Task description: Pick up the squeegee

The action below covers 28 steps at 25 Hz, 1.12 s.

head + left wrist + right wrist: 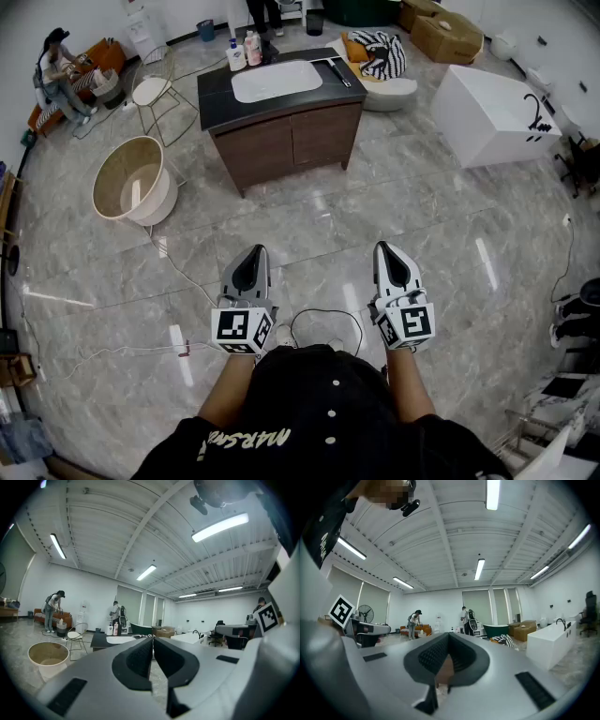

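Left gripper (253, 255): jaws were pressed together, empty, pointing level.
Right gripper (388, 251): likewise closed, holding nothing.
Squeegee (334, 71): probably the slim dark bar that lay on the vanity (286, 141) top at twelve o'clock, right of the basin; too small to confirm.
Approach: stepping closer, then parting the jaws around its handle, looked best.

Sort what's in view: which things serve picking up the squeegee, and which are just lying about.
For the job: squeegee on the vanity counter; left gripper and right gripper, both shut, empty.

Lying about: bottles, round tub, wire chair, white bathtub, striped cloth, cardboard box.
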Each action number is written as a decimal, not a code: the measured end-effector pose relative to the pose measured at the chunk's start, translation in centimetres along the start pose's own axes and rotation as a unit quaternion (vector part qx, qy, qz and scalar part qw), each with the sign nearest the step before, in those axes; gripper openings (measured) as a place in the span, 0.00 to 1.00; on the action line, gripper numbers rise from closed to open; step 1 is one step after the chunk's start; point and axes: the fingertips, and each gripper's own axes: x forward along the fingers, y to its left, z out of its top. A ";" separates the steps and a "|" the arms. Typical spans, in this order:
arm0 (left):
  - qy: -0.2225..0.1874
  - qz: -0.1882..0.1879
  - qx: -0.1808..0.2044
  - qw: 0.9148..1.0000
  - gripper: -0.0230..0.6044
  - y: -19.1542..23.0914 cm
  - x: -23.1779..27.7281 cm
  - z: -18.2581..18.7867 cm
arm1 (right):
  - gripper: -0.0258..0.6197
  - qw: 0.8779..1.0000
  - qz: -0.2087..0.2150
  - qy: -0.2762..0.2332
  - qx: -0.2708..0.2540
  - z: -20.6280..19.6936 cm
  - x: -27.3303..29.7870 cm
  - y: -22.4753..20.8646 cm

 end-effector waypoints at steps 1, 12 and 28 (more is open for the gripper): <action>0.000 0.000 0.000 1.000 0.07 0.0 0.0 0.0 | 0.03 1.000 0.000 -0.001 0.000 0.1 0.0 0.0; -0.002 -0.002 -0.001 1.000 0.07 0.5 0.4 0.2 | 0.03 1.000 0.003 -0.001 -0.001 0.1 0.7 0.6; -0.011 -0.036 0.007 0.999 0.07 5.1 0.8 1.2 | 0.03 1.000 -0.011 -0.024 -0.014 0.2 4.2 5.0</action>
